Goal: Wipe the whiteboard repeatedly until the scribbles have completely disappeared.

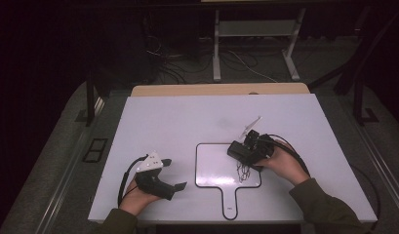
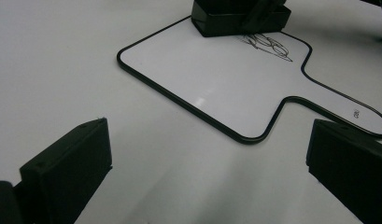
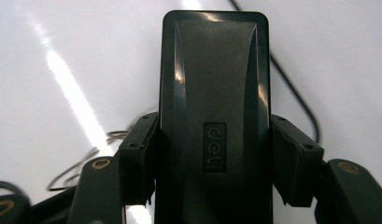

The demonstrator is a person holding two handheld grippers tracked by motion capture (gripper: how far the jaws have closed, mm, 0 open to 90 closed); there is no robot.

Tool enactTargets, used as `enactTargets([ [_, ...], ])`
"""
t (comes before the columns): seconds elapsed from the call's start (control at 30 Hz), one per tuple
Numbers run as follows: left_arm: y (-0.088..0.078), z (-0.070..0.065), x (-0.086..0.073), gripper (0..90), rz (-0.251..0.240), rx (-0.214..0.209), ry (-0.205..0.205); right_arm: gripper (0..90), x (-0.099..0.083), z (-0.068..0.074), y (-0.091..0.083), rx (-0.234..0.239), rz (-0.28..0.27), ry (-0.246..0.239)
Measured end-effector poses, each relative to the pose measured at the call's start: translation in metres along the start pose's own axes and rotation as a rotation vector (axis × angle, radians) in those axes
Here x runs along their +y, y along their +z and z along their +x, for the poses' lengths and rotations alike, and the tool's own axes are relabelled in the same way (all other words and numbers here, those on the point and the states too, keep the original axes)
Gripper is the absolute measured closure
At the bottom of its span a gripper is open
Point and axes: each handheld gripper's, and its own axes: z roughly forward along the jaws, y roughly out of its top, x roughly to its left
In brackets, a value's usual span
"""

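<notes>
On the whiteboard (image 1: 214, 168), right gripper (image 1: 243, 151) clamps eraser (image 3: 214, 116).

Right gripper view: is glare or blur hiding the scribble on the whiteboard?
Right gripper view: bright glare streaks cross the whiteboard, and the black eraser blocks most of the scribble. Left gripper view: scribble sharp, one small glint. High view: dim, scribble faint.

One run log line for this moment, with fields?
right tongs: shut on eraser | eraser: on whiteboard, by scribble | left tongs: open, empty
</notes>
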Motion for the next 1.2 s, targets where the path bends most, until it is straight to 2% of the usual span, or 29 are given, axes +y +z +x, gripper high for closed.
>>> enactTargets([
  [0.23,0.000,0.000,0.000,0.0,0.003,0.000,0.003,38.7,0.004,0.016,0.002,0.033,-0.002,-0.062],
  [0.3,0.000,0.000,0.000,0.0,0.002,-0.001,0.004,38.6,0.005,0.019,0.002,0.027,-0.001,-0.071],
  [0.4,0.000,0.000,0.000,0.0,0.001,0.000,0.004,38.6,0.005,0.015,0.002,0.033,-0.005,-0.047],
  [0.6,0.000,0.000,0.000,0.0,0.001,-0.001,0.003,38.7,0.000,0.000,0.000,-0.019,0.000,0.003],
  [0.7,0.000,0.000,0.000,0.0,0.001,-0.001,0.002,38.7,-0.004,-0.003,-0.002,-0.014,0.003,0.019],
  [0.8,0.000,0.000,0.000,0.0,0.002,-0.002,0.004,38.7,-0.005,0.003,-0.002,-0.001,0.004,0.005],
  [0.9,0.000,0.000,0.000,0.0,0.000,0.000,0.002,38.8,-0.006,0.013,-0.003,0.001,0.005,-0.035],
  [1.03,0.000,0.000,0.000,0.0,-0.001,0.000,0.002,38.8,-0.007,0.027,-0.004,0.008,0.009,-0.070],
  [1.07,0.000,0.000,0.000,0.0,-0.001,0.000,0.002,38.8,-0.007,0.032,-0.004,0.023,0.010,-0.066],
  [1.2,-0.001,0.000,0.000,0.0,-0.004,0.001,-0.001,38.7,-0.006,0.041,-0.004,0.028,0.014,-0.107],
])
